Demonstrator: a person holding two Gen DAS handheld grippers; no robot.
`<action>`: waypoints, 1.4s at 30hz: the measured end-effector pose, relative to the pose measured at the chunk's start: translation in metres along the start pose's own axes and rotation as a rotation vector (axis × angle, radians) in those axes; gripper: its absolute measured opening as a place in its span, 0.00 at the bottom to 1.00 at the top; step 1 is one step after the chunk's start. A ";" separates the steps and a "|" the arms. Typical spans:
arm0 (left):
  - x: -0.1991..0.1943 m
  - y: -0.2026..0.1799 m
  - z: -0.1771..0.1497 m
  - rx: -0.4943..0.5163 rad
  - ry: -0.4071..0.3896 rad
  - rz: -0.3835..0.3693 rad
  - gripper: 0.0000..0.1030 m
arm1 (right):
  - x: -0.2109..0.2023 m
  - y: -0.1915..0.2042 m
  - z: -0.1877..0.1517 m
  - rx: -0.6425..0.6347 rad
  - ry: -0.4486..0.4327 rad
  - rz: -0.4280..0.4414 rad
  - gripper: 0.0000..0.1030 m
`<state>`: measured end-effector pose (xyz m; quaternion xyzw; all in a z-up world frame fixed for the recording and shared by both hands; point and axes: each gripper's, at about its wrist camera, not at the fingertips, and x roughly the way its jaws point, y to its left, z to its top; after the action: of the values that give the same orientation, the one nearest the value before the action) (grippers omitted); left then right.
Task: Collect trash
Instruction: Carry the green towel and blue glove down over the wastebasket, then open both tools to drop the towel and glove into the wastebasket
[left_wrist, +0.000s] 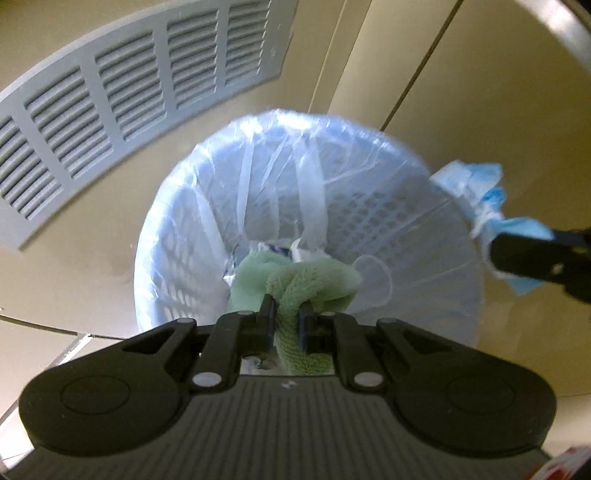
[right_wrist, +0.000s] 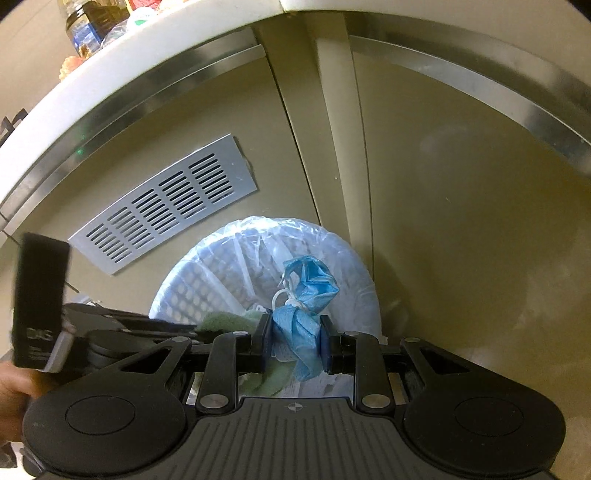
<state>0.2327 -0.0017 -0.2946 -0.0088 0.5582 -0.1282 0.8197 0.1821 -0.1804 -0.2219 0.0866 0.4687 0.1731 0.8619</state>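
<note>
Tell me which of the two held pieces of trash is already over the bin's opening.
The green cloth in the left gripper; it hangs above the lined bin, while the blue mask sits outside the rim.

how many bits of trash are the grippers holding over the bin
2: a green cloth in the left gripper, a blue face mask in the right gripper. More trash may lie hidden in the bin.

Each handheld gripper is matte black plastic with a ribbed grey plate in the middle, a round disc on each side and silver rivets on the linkage arms. The left gripper (left_wrist: 287, 314) and the right gripper (right_wrist: 295, 332) have blue pads inside the fingers (left_wrist: 266, 321).
</note>
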 end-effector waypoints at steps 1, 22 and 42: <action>0.004 0.002 -0.001 -0.001 0.010 0.007 0.11 | 0.001 0.000 0.000 0.000 0.001 0.000 0.25; -0.071 0.024 0.002 -0.105 -0.129 -0.009 0.32 | 0.009 0.012 0.011 -0.003 -0.044 0.049 0.44; -0.086 0.022 -0.002 -0.102 -0.148 -0.035 0.32 | 0.010 0.017 0.005 -0.006 0.013 0.015 0.57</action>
<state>0.2054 0.0384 -0.2205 -0.0700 0.5017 -0.1130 0.8548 0.1875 -0.1608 -0.2217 0.0864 0.4730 0.1817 0.8578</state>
